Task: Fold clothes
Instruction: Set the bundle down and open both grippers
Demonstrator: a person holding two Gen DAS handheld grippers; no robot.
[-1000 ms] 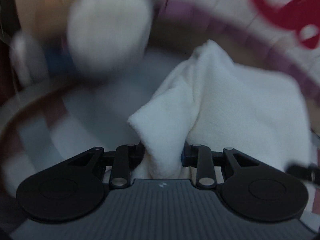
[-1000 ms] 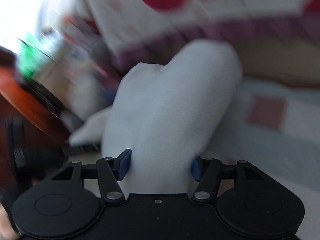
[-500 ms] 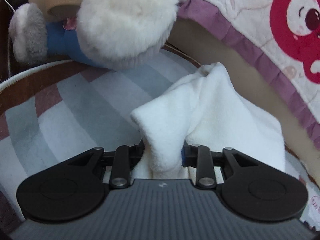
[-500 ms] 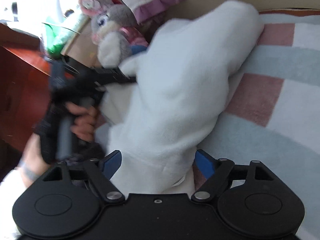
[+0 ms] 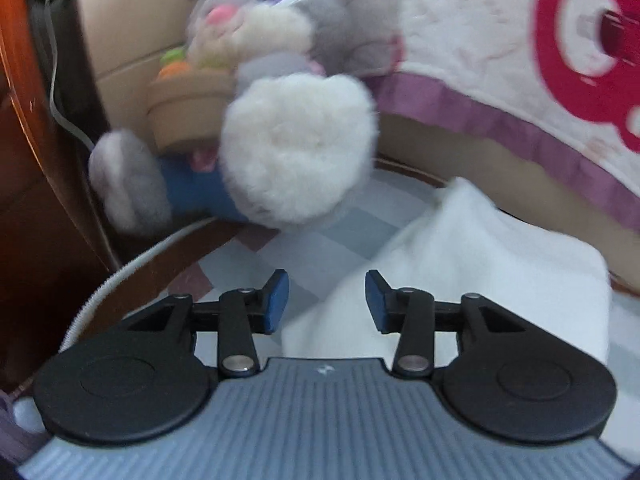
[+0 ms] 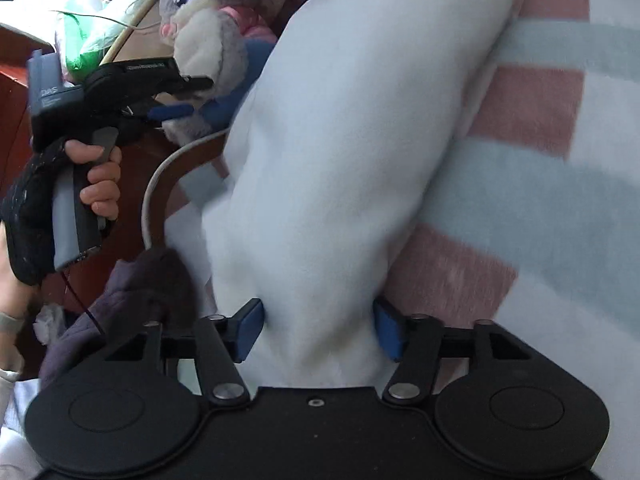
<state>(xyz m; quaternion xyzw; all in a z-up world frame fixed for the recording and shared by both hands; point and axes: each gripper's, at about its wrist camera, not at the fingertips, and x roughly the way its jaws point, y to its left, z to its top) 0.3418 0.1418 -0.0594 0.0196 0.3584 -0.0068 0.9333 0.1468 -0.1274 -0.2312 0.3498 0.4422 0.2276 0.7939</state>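
A white fleece garment (image 6: pixel 340 140) lies bunched in a long roll on the striped blanket (image 6: pixel 540 160). My right gripper (image 6: pixel 318 326) is shut on its near end, and the fabric fills the gap between the blue pads. In the left wrist view the same garment (image 5: pixel 480 264) lies flat to the right and below my left gripper (image 5: pixel 326 300), which is open with nothing between its pads. The right wrist view shows the left gripper (image 6: pixel 196 98) held in a hand (image 6: pixel 100 184) off the garment's left side, close to the plush rabbit.
A grey plush rabbit (image 5: pixel 280 120) sits just ahead of the left gripper. A cream quilt with red print and purple trim (image 5: pixel 500 40) is at the back right. Dark wooden furniture (image 5: pixel 24 160) stands at left. A dark purple cloth (image 6: pixel 132 292) and a white cable (image 6: pixel 150 192) lie at the bed's left edge.
My left gripper has let go of the white garment and drawn back to the left, toward the rabbit. The right gripper's pads, wider half a second ago, have closed in on the garment's near end.
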